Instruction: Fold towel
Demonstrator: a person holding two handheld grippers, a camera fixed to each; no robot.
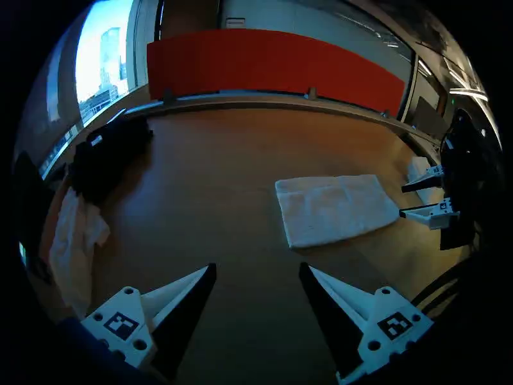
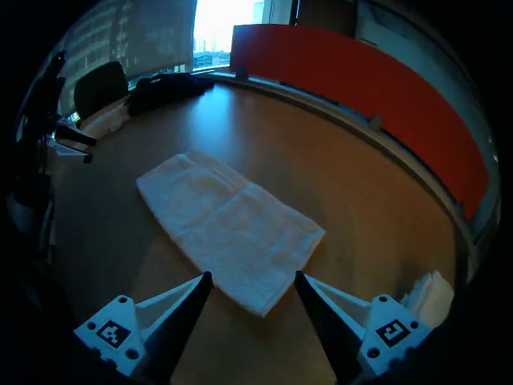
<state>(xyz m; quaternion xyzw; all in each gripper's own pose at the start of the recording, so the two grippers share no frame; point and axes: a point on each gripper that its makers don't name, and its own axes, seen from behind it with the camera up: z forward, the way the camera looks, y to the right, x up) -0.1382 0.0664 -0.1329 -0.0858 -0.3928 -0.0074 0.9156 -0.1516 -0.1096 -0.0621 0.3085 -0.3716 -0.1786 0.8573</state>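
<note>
Right claw (image 2: 252, 274) gapes wide and empty at the near end of the towel (image 2: 231, 224); left claw (image 1: 256, 264) is also open and empty, well back from it. The towel lies flat as a neat oblong with a crease across its middle, so it seems partly folded with perhaps one fold left. Beyond the towel are a bare wooden table (image 2: 308, 154), a red screen (image 2: 385, 83) and a window (image 2: 218, 32).

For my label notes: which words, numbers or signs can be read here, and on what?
No readable text.
The markers on the left gripper's fingers and the right gripper's fingers: square patterns, no letters.
The small plate on the far wall: too small to read.
</note>
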